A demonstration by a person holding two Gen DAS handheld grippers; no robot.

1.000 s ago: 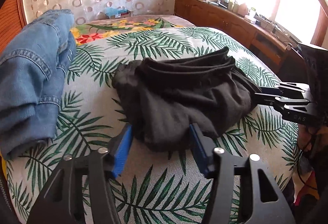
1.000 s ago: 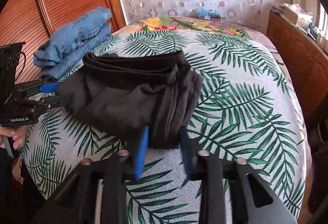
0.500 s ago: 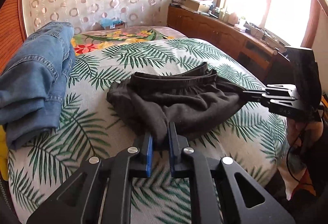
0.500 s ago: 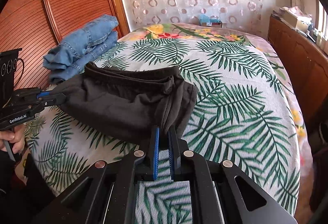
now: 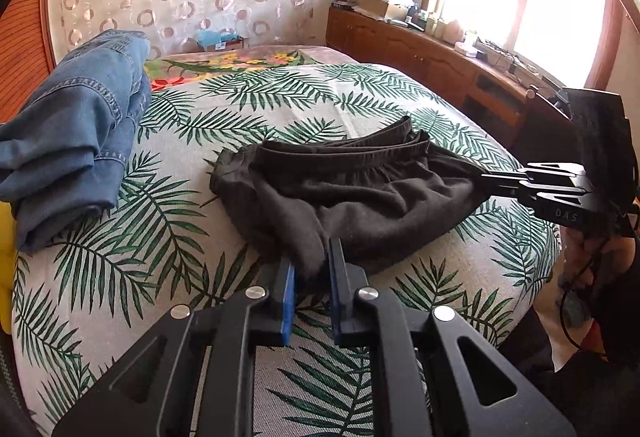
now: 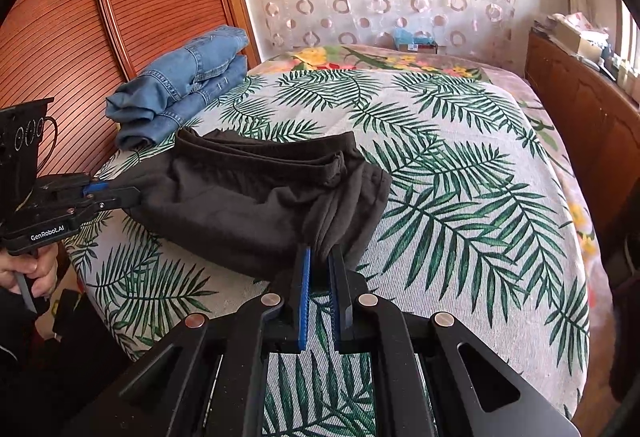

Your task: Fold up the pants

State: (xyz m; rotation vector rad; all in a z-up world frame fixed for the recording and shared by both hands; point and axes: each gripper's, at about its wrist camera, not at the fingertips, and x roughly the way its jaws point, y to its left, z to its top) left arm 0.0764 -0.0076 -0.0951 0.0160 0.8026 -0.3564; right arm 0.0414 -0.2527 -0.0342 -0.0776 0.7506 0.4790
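Main risk: I only have thin pinches. My left gripper (image 5: 311, 269) is clamped on one bunched corner of the black pants (image 5: 352, 197), and my right gripper (image 6: 320, 257) is clamped on the opposite corner, both jaws nearly together with just a wad of cloth between them. If I lift or pull the two apart unevenly, one corner probably slips out, or only the top layer comes up and the stack under it slides apart. Pulling too hard would likely drag the whole bundle off the near edge of the bed (image 6: 460, 165), since it already sits close to that edge. The pants look already doubled over several times: thick, soft dark knit, elastic waistband layers stacked along the far side, slack sagging between my two grips, a few creases near the right one. They lie on the bed's palm-leaf cover, near side, with the folded jeans (image 6: 180, 85) further back on the bed toward the wooden wall panel, well apart from them.
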